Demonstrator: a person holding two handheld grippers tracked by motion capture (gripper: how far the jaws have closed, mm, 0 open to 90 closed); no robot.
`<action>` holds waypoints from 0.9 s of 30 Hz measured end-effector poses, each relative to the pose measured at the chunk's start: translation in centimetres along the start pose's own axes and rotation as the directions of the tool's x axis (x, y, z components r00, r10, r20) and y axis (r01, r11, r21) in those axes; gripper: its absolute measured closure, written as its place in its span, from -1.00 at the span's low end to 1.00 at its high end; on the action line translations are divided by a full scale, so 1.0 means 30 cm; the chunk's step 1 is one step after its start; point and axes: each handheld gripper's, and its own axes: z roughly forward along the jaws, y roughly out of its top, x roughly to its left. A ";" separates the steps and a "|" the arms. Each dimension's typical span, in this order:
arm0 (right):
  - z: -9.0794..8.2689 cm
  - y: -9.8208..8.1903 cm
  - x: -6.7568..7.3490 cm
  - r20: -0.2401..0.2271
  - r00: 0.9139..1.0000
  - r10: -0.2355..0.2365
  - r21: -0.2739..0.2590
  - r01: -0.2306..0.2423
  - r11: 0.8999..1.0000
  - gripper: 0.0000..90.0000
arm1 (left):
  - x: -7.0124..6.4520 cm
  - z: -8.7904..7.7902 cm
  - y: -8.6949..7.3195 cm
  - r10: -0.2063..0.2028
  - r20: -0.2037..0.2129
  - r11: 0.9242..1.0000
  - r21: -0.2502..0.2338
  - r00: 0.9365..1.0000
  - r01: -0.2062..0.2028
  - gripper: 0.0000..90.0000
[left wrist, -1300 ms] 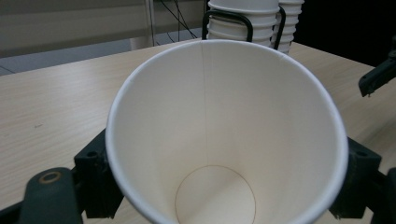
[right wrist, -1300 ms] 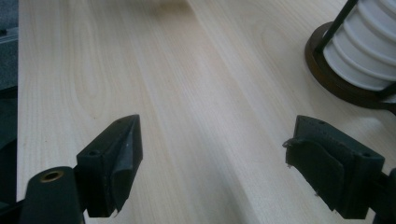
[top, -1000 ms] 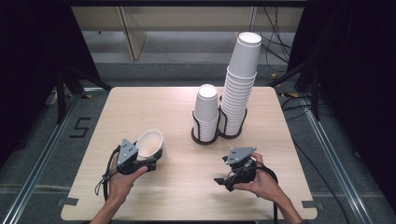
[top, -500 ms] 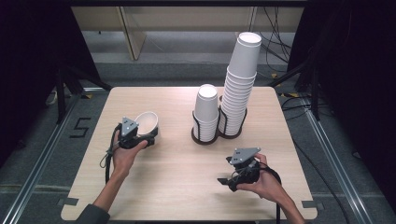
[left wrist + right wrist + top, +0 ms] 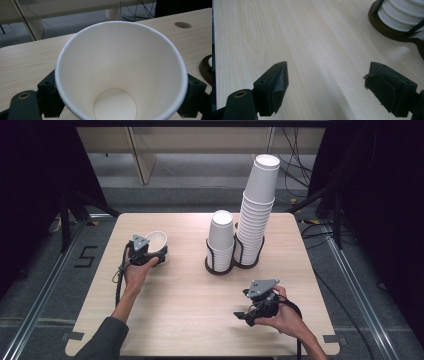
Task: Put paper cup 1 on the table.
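Observation:
A white paper cup point(image 5: 156, 242) stands mouth up at the left back of the wooden table point(image 5: 190, 320). My left gripper point(image 5: 159, 256) has it between its jaws, which lie against the cup's lower sides and have just been opening. The left gripper view looks down into the empty cup point(image 5: 120, 75), a black jaw on each side of it. My right gripper point(image 5: 242, 316) rests open near the front right in a hand, with bare table between its fingers point(image 5: 274, 85).
A dark two-ring holder point(image 5: 220, 269) stands at the table's middle back, with a short stack of cups point(image 5: 220, 237) and a tall stack point(image 5: 256, 205) in it. Its base point(image 5: 387, 27) lies ahead of the right gripper. A round hole point(image 5: 183, 24) sits in the tabletop.
The left hand has carried the cup away from the front edge toward the table's left back and brought it from tilted to mouth up. The right hand has stayed put.

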 end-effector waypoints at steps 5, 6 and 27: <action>0.002 -0.005 0.003 -0.001 1.000 0.007 0.001 -0.007 1.000 -0.59 | -0.003 0.019 0.001 0.025 -0.016 1.000 -0.002 1.000 -0.025 -0.74; 0.000 -0.006 0.005 -0.001 1.000 0.013 0.006 -0.013 1.000 -0.59 | -0.005 0.022 -0.001 0.039 -0.022 0.999 0.004 0.999 -0.039 -0.76; -0.016 -0.017 -0.006 0.005 1.000 0.014 -0.010 -0.014 1.000 -0.59 | 0.002 -0.054 -0.064 0.018 0.029 0.995 0.094 0.999 -0.021 -0.68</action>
